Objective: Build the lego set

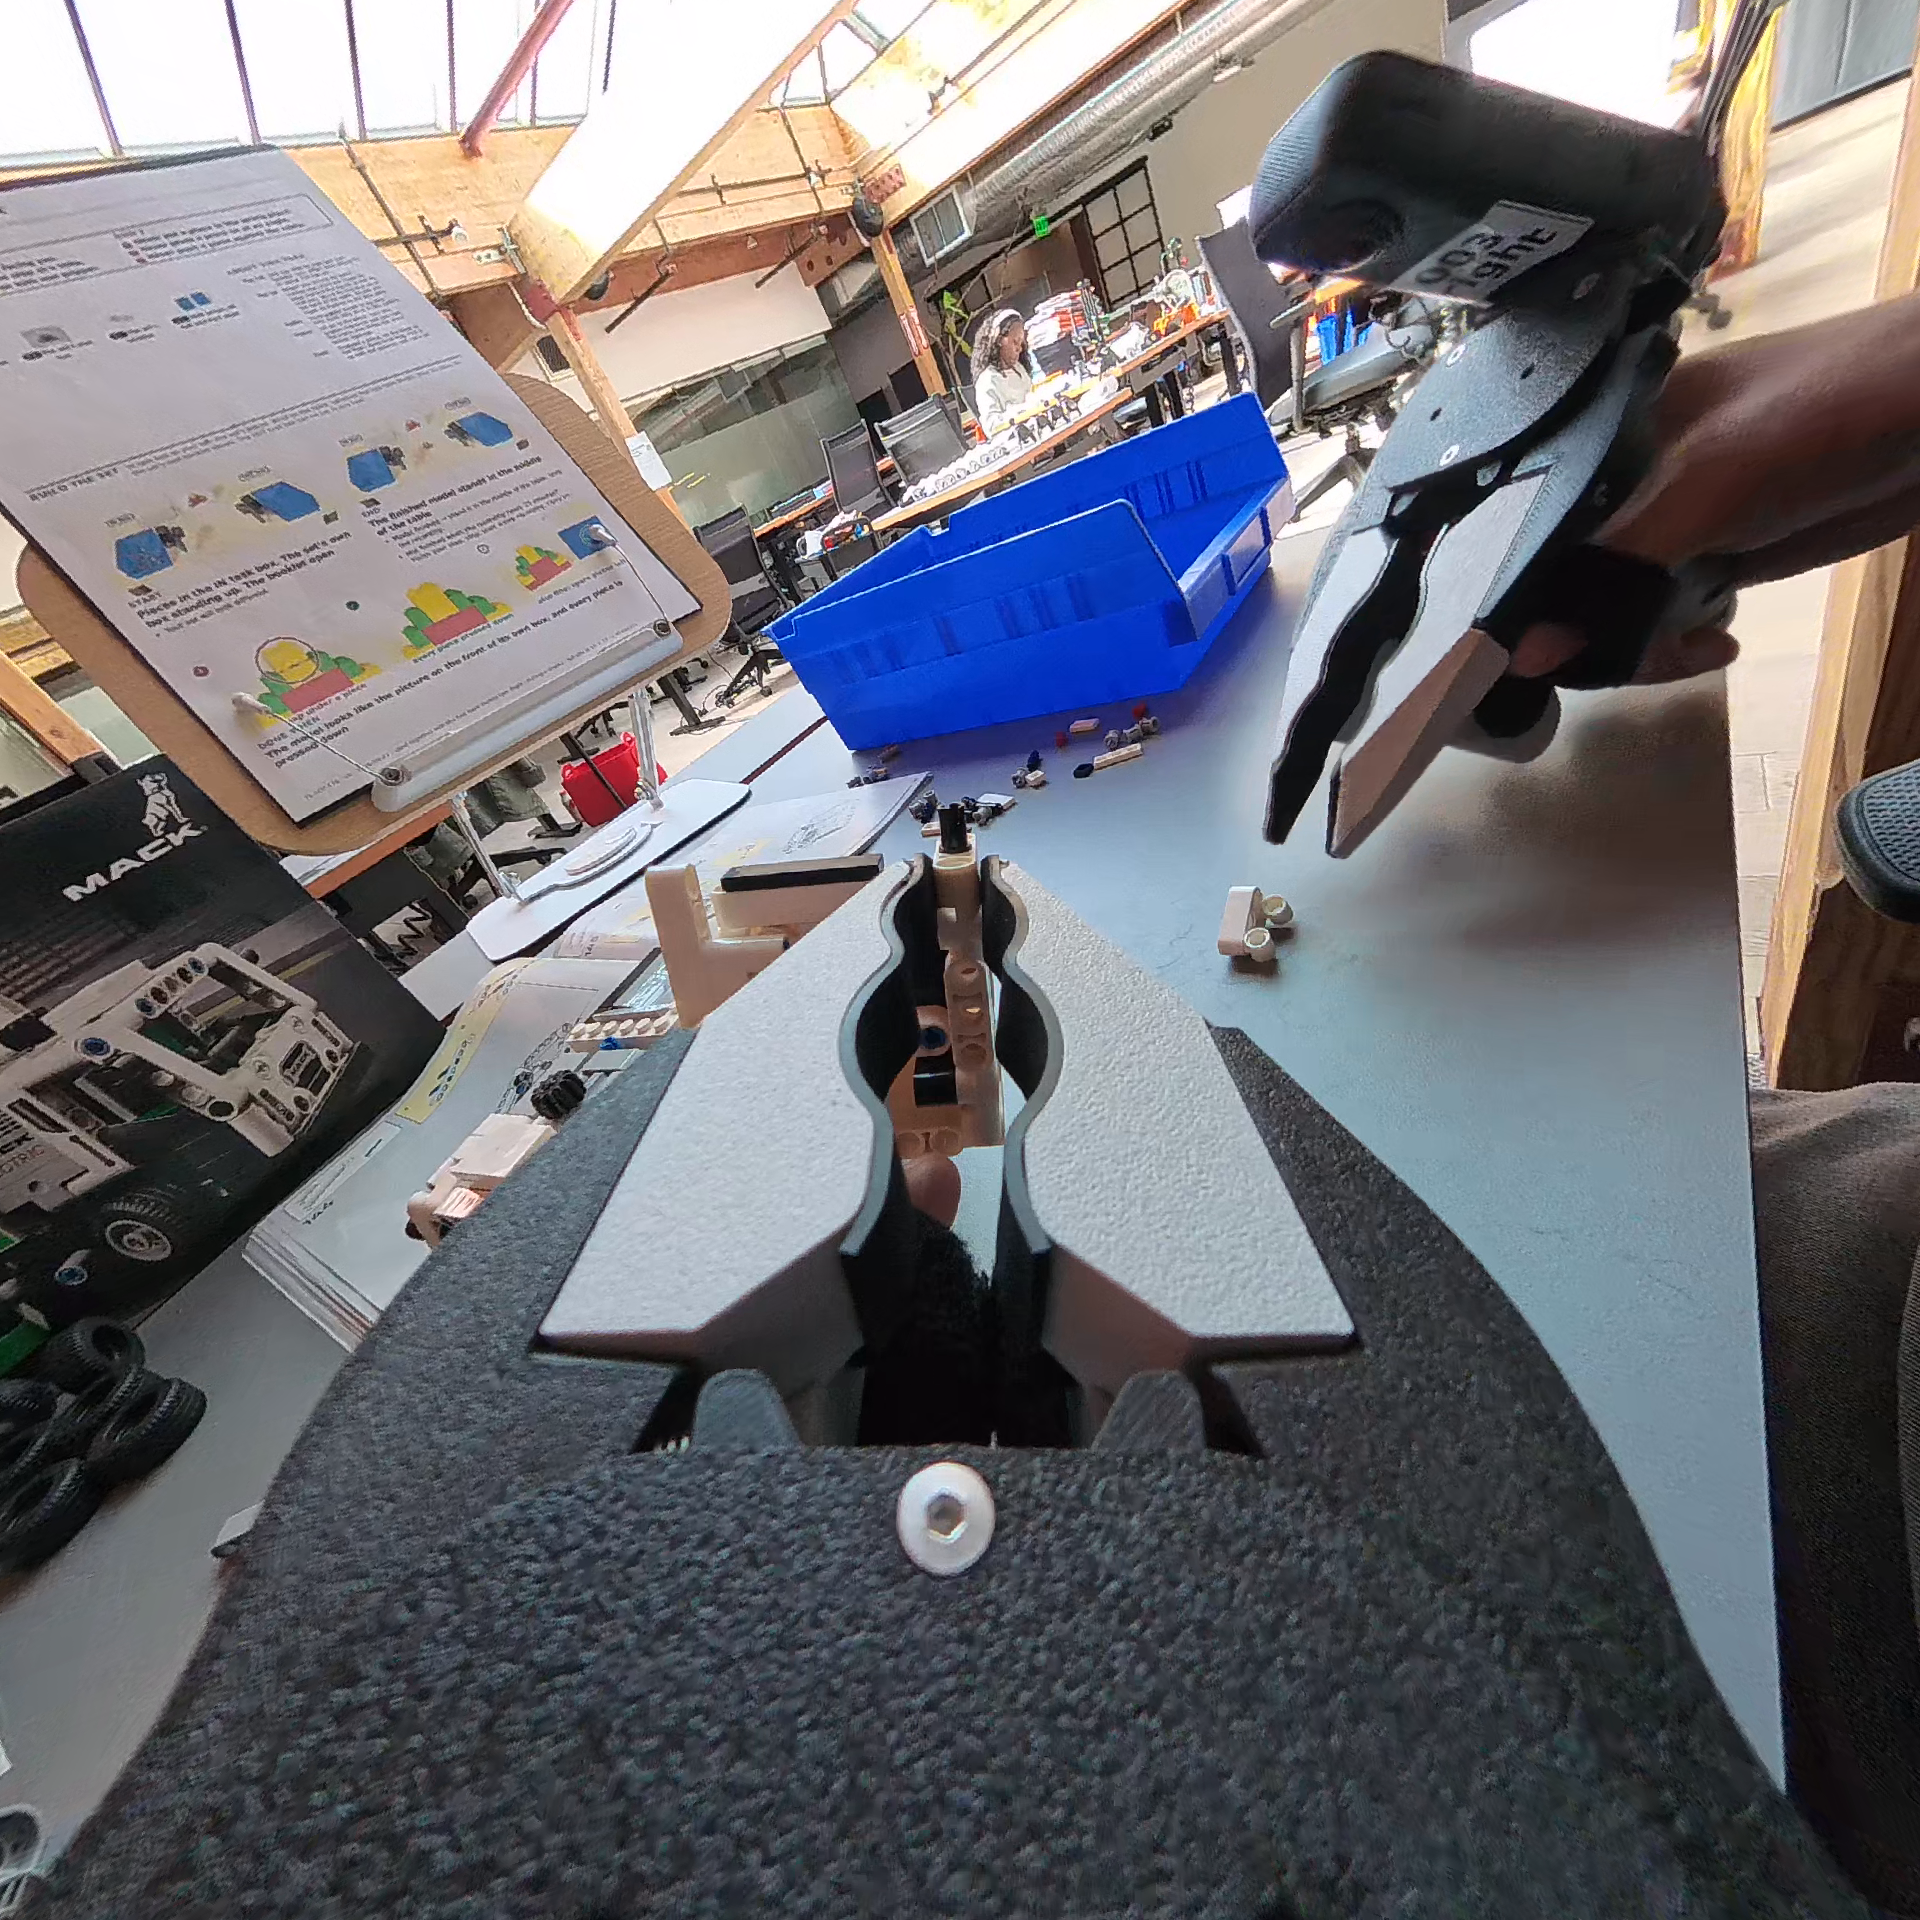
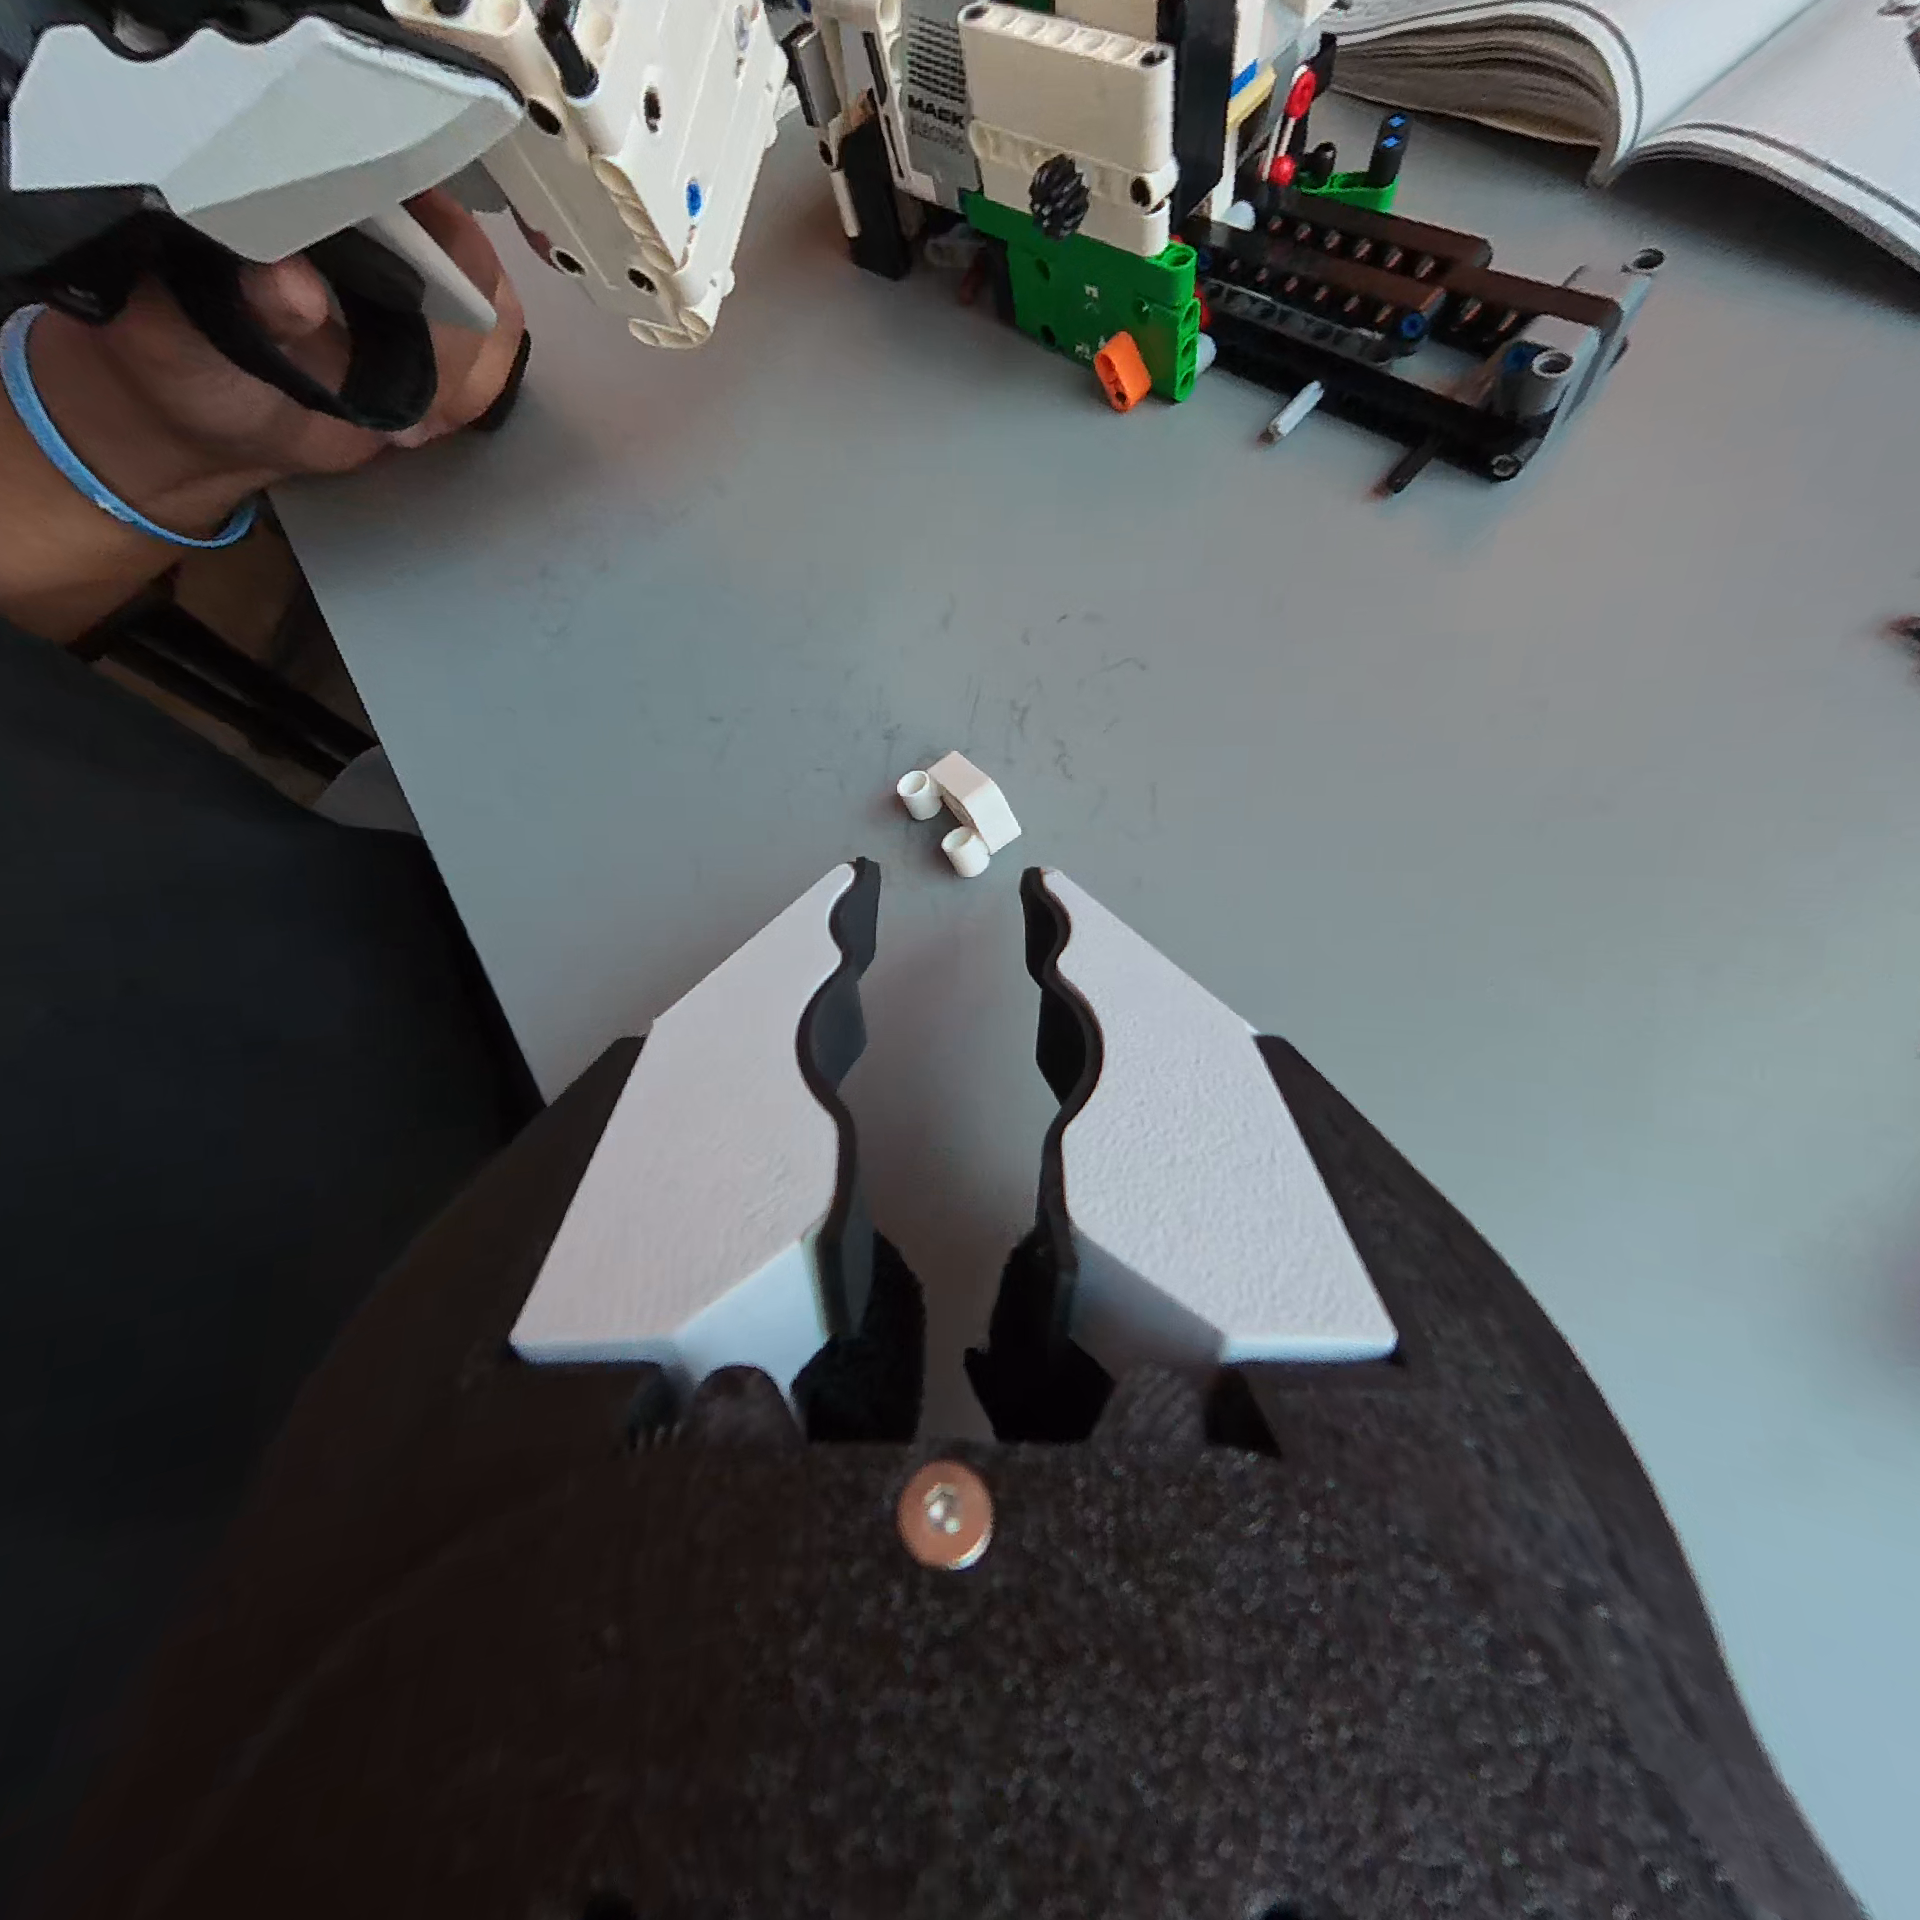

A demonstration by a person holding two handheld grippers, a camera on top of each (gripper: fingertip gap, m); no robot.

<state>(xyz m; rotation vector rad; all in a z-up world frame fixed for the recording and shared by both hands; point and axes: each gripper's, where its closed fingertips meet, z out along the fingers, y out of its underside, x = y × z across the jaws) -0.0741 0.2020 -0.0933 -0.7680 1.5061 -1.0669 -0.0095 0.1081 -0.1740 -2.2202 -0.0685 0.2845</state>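
Left of the small white connector piece [image 2: 958, 812] on the grey table [image 2: 1351, 779], a white beam assembly [image 1: 961, 997] is clamped between the closed left gripper [image 1: 954, 868]. Just short of that piece, the right gripper [image 2: 951, 868] is held partly open and empty.

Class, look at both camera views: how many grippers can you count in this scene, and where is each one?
2. The left gripper sits over the near table, jaws shut on a white lego assembly. The right gripper hovers just short of a small white lego piece, jaws open.
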